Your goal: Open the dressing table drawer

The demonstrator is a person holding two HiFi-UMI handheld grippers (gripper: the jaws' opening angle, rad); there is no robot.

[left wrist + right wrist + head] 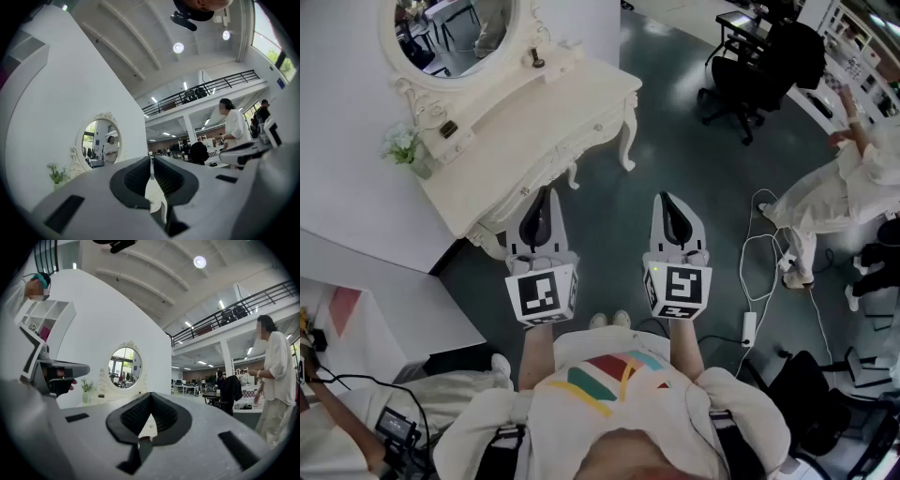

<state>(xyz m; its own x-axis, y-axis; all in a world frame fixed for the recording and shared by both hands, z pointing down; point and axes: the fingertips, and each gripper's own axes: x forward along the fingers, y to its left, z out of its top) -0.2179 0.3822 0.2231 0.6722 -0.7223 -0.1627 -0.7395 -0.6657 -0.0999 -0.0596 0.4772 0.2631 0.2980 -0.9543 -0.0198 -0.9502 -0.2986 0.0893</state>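
Striped in red, yellow and teal, the person's white shirt (614,384) fills the bottom of the head view, with both arms held out forward over the dark floor (675,122). A white partition wall (347,169) stands on the left, and the cream dressing table (553,103) is set against it at an angle, its carved legs on the floor. An oval mirror (455,33) in an ornate frame rises from the back of the tabletop. Across the floor stands a black office chair (759,70), and another person in pale clothes (853,183) is at the right edge.

The left gripper (547,192) is raised slightly, and its tip is just beside the table's front near the closest corner. In the left gripper view its jaws (151,161) are pressed together with nothing between them. The right gripper (666,197) is held level over bare floor, right of the table and well apart from it. Its jaws (150,397) are likewise closed and empty.

The drawer (572,150) sits in the table's front apron and looks flush with it, closed. A small vase of pale flowers (403,145) stands at the table's back left corner.
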